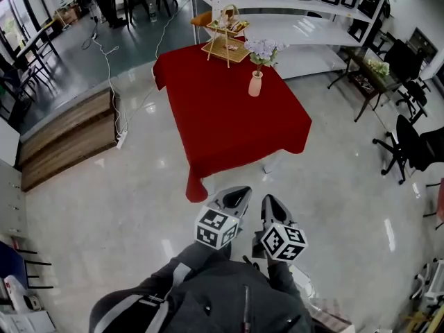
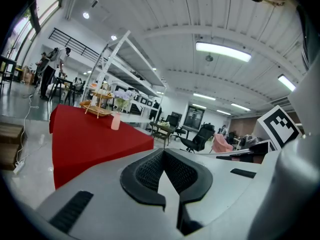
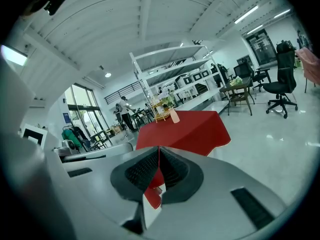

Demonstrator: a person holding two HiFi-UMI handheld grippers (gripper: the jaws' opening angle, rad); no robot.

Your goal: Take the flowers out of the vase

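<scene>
The table (image 1: pixel 229 116) is draped in a cloth (image 1: pixel 205 175); its top is hidden. The flowers (image 1: pixel 262 50) are too small to count stems, and the vase (image 1: pixel 255 84) hides their lower ends. Items on the tiered stand (image 1: pixel 226 37) cannot be identified. The shelf (image 1: pixel 298 28) is cut off by the top edge, the person (image 1: pixel 222 297) by the bottom edge. The hands holding the left claw (image 1: pixel 241 191) and right claw (image 1: pixel 268 200) are hidden beneath them.
</scene>
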